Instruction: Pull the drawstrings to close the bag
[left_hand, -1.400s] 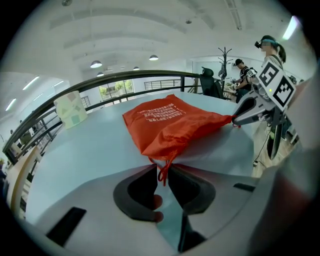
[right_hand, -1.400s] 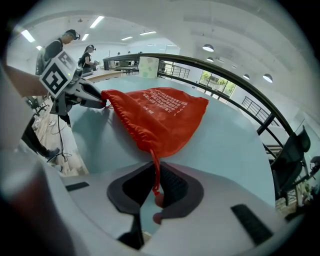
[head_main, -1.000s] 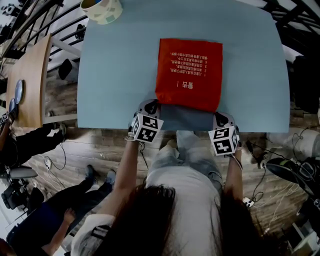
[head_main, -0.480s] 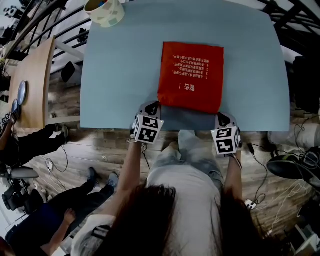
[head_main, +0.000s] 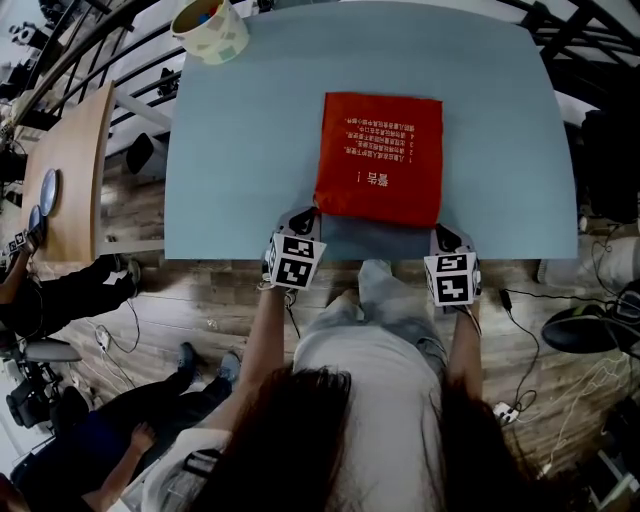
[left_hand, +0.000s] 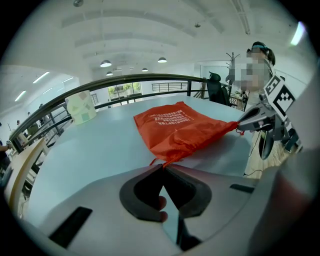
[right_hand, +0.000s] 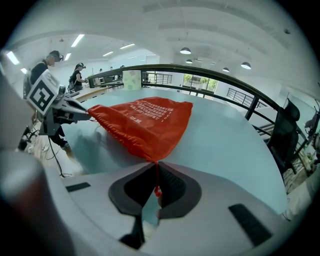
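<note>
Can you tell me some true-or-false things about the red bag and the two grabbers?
1. The red bag lies on the light blue table. True.
2. The left gripper is wide open and empty. False: its jaws are shut on the left drawstring at the bag's corner.
3. The right gripper pinches the right drawstring. True.
4. The cup stands on top of the bag. False: it stands at the table's far left corner, apart from the bag.
5. The bag has white print on it. True.
</note>
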